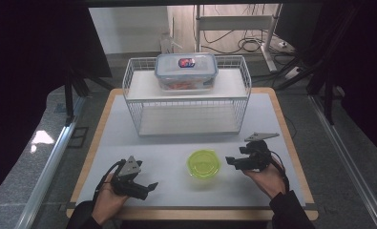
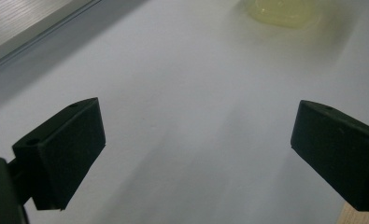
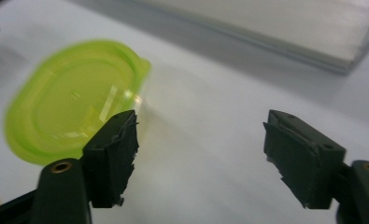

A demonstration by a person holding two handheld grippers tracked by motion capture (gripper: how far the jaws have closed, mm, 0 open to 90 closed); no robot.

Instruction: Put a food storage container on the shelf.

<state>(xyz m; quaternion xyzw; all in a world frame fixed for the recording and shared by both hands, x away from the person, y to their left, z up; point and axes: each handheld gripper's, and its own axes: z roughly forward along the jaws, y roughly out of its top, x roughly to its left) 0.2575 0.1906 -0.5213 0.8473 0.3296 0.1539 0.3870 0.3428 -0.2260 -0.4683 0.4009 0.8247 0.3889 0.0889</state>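
A round yellow-green plastic lid [image 1: 204, 163] lies flat on the white table top, near the front middle. My right gripper [image 1: 231, 161] sits just right of it and points left at it. In the right gripper view the lid [image 3: 74, 98] lies beyond and beside one jaw, and the right gripper [image 3: 201, 154] is open over bare table. My left gripper [image 1: 148, 187] rests at the front left, pointing right. It is open [image 2: 196, 149] with nothing between its jaws, and the lid [image 2: 280, 11] shows blurred at the top of its view.
A white wire rack [image 1: 129, 83] with two shelves stands at the back of the table. A clear lidded food box [image 1: 186, 70] sits on its upper shelf. The table top has a wooden border [image 1: 291, 143]. Dark frames and cables lie beyond.
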